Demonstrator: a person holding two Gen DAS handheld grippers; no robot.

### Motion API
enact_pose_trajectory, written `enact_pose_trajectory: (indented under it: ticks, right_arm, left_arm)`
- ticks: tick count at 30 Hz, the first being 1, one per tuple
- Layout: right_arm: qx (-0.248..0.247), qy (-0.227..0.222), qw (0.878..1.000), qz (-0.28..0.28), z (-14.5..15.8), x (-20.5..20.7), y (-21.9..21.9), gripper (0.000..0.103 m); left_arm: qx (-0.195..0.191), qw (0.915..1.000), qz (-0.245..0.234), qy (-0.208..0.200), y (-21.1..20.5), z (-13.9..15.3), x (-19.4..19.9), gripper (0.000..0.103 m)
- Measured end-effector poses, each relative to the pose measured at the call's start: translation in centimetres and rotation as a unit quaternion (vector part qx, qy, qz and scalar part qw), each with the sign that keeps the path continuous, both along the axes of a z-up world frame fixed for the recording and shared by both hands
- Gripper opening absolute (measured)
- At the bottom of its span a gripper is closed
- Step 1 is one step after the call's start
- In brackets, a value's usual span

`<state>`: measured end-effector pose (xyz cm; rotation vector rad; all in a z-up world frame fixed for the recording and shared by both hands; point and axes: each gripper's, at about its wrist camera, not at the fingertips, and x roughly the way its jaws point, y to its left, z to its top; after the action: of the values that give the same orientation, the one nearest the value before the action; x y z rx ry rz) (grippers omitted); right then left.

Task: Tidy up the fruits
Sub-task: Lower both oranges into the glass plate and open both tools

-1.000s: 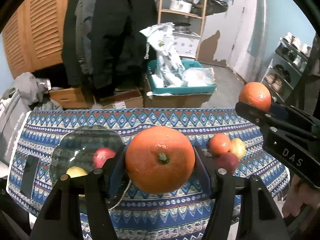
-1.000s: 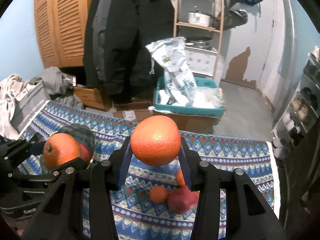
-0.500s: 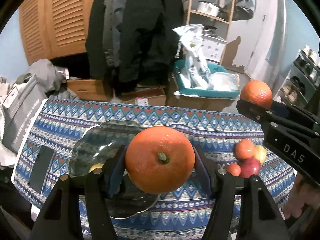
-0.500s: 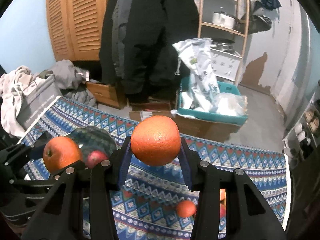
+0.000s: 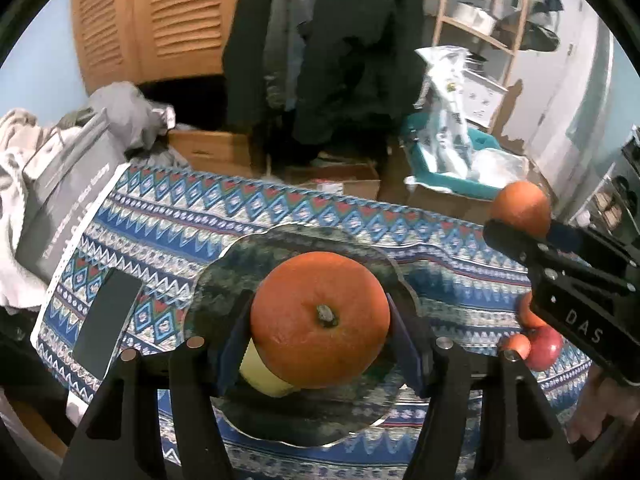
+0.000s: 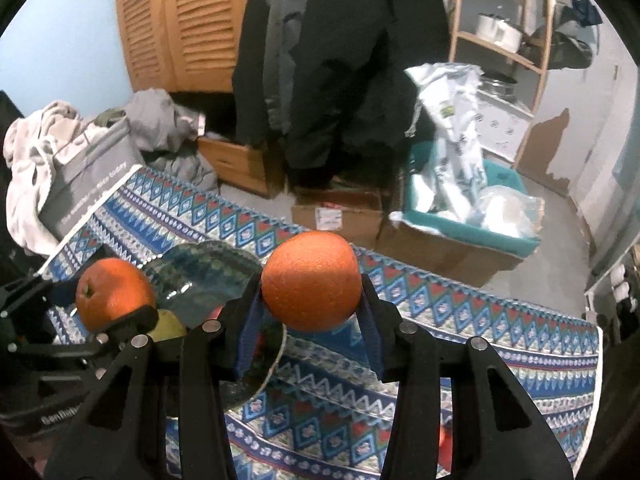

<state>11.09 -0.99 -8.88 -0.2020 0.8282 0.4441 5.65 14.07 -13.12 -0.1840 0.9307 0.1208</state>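
Left wrist view: my left claw (image 5: 320,316), clamping its orange (image 5: 320,318), has moved over the glass plate (image 5: 304,240). My right claw (image 6: 310,288) grips another orange (image 6: 311,280), so both can drop next.

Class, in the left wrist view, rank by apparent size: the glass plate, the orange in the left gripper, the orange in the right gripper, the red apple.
1. Glass plate
2. Left gripper's orange, enlarged by nearness to the camera
3. Right gripper's orange
4. Red apple, partly hidden, so unsure against 3

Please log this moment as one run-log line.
left gripper: holds orange over glass plate | right gripper: holds second orange
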Motion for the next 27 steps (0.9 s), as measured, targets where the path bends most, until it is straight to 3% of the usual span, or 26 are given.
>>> enact_pose_trajectory:
  ticks: [13, 27]
  right_arm:
    - [0.013, 0.073, 0.996, 0.048, -4.8, 2.3, 5.2, 0.044]
    - [0.017, 0.133, 0.989, 0.062, -8.7, 3.9, 7.3, 0.044]
  left_arm:
    - [-0.007, 0.9984, 0.035, 0.044, 4.9, -4.8, 1.3, 0.066]
    - [-0.032, 0.9957, 0.046, 0.075, 6.2, -7.8, 2.9, 0.066]
